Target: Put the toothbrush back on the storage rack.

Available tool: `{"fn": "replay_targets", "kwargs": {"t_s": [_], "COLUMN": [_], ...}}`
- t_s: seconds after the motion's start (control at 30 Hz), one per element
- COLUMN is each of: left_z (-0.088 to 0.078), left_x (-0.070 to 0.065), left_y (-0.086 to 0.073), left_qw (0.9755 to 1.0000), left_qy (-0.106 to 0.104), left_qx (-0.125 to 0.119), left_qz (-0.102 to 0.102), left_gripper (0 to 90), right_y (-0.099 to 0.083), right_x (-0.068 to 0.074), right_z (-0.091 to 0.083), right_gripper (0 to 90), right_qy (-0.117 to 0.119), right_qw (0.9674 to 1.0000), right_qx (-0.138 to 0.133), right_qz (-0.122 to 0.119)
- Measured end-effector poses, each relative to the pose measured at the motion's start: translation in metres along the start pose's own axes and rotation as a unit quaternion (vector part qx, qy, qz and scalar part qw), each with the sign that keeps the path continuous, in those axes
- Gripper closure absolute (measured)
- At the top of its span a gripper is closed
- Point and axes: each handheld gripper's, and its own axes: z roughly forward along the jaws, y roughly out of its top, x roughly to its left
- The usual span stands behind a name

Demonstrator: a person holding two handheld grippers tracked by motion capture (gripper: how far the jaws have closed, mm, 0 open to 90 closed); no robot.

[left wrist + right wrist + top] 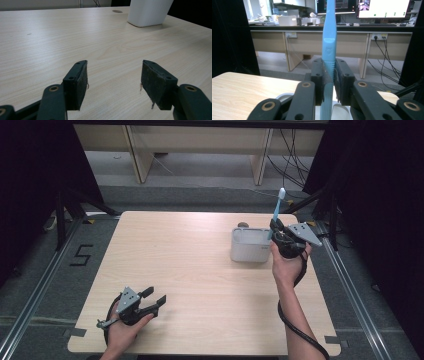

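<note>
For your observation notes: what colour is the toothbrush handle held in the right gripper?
Light blue; the toothbrush shows best in the right gripper view.

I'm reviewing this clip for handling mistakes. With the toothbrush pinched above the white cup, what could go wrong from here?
1. The right gripper pinches the blue toothbrush low on its handle, so most of its length stands above the jaws; it may pivot or slip.
2. That gripper sits right beside the white cup, which looks light; a bump could tip or shove it.
3. The left gripper rests open and far off, so nothing steadies the cup.
</note>
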Motion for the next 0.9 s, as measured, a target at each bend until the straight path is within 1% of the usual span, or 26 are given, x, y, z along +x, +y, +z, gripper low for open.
{"fn": "replay_targets", "kwargs": {"t_s": [0.1, 0.13, 0.2, 0.23, 0.27, 0.3, 0.33, 0.37, 0.4, 0.47, 0.5, 0.53, 0.6, 0.63, 0.67, 0.7, 0.73, 0.8, 0.83, 0.87, 0.9], "left_z": [0.000, 0.000, 0.000, 0.000, 0.000, 0.000, 0.000, 0.000, 0.000, 0.000, 0.000, 0.000, 0.000, 0.000, 0.000, 0.000, -0.001, -0.001, -0.001, 0.000, 0.000], "left_x": [0.000, 0.000, 0.000, 0.000, 0.000, 0.000, 0.000, 0.000, 0.000, 0.000, 0.000, 0.000, 0.000, 0.000, 0.000, 0.000, 0.000, 0.000, 0.000, 0.001, 0.001], "left_y": [0.000, 0.000, 0.000, 0.000, 0.000, 0.000, 0.000, 0.000, 0.000, 0.000, 0.000, 0.000, 0.000, 0.000, 0.000, 0.000, 0.000, 0.000, 0.000, 0.000, 0.000], "left_qw": [1.0000, 1.0000, 1.0000, 1.0000, 1.0000, 1.0000, 1.0000, 1.0000, 1.0000, 1.0000, 1.0000, 1.0000, 1.0000, 1.0000, 1.0000, 1.0000, 1.0000, 1.0000, 1.0000, 1.0000, 1.0000], "left_qy": [0.000, -0.001, -0.001, -0.001, -0.001, -0.001, -0.001, -0.001, -0.001, -0.001, -0.001, -0.001, -0.002, -0.002, -0.002, -0.002, 0.000, 0.000, -0.001, -0.002, -0.002], "left_qx": [0.000, 0.000, -0.001, -0.001, -0.001, -0.001, -0.001, -0.001, 0.000, 0.001, 0.001, 0.001, 0.001, 0.001, 0.001, 0.000, 0.004, 0.005, 0.003, 0.001, 0.001], "left_qz": [0.001, 0.001, 0.000, -0.001, -0.001, -0.001, -0.001, -0.001, -0.001, -0.002, -0.002, -0.002, -0.002, -0.003, -0.004, -0.005, -0.004, -0.005, -0.006, -0.006, -0.007], "left_gripper": [37.6, 37.6, 37.5, 37.5, 37.5, 37.5, 37.5, 37.5, 37.5, 37.5, 37.5, 37.5, 37.5, 37.5, 37.5, 37.5, 37.5, 37.5, 37.5, 37.5, 37.5], "right_y": [-0.001, -0.002, -0.003, -0.004, -0.005, -0.006, -0.007, -0.009, -0.010, -0.012, -0.013, -0.014, -0.015, -0.015, -0.016, -0.017, -0.017, -0.018, -0.019, -0.019, -0.020], "right_x": [-0.001, -0.001, -0.002, -0.003, -0.004, -0.005, -0.005, -0.004, -0.005, -0.005, -0.005, -0.005, -0.005, -0.005, -0.005, -0.006, -0.006, -0.007, -0.008, -0.008, -0.009], "right_z": [0.002, 0.003, 0.004, 0.005, 0.004, 0.005, 0.006, 0.006, 0.007, 0.007, 0.008, 0.008, 0.010, 0.010, 0.010, 0.011, 0.011, 0.011, 0.011, 0.012, 0.011], "right_gripper": [79.2, 79.2, 79.2, 79.2, 79.2, 79.2, 79.2, 79.2, 79.2, 79.2, 79.2, 79.2, 79.2, 79.2, 79.2, 79.2, 79.2, 79.2, 79.2, 79.2, 79.2], "right_qy": [0.000, 0.002, -0.004, -0.001, -0.002, -0.001, -0.004, -0.006, -0.002, -0.006, -0.005, -0.004, -0.006, -0.006, -0.007, -0.006, -0.009, -0.011, -0.013, -0.009, -0.015], "right_qw": [1.0000, 1.0000, 1.0000, 1.0000, 1.0000, 1.0000, 1.0000, 1.0000, 1.0000, 1.0000, 1.0000, 1.0000, 1.0000, 1.0000, 1.0000, 0.9999, 0.9999, 0.9999, 0.9999, 0.9999, 0.9999], "right_qx": [-0.001, 0.000, -0.002, -0.003, 0.008, 0.000, -0.001, 0.003, -0.003, 0.001, -0.002, 0.001, -0.004, 0.001, -0.002, -0.007, -0.004, -0.004, 0.000, -0.003, -0.001], "right_qz": [-0.003, 0.001, -0.006, -0.002, 0.000, -0.001, -0.001, 0.005, 0.003, 0.006, 0.002, -0.001, -0.003, 0.004, 0.002, 0.005, 0.003, 0.006, 0.001, 0.005, 0.003]}}
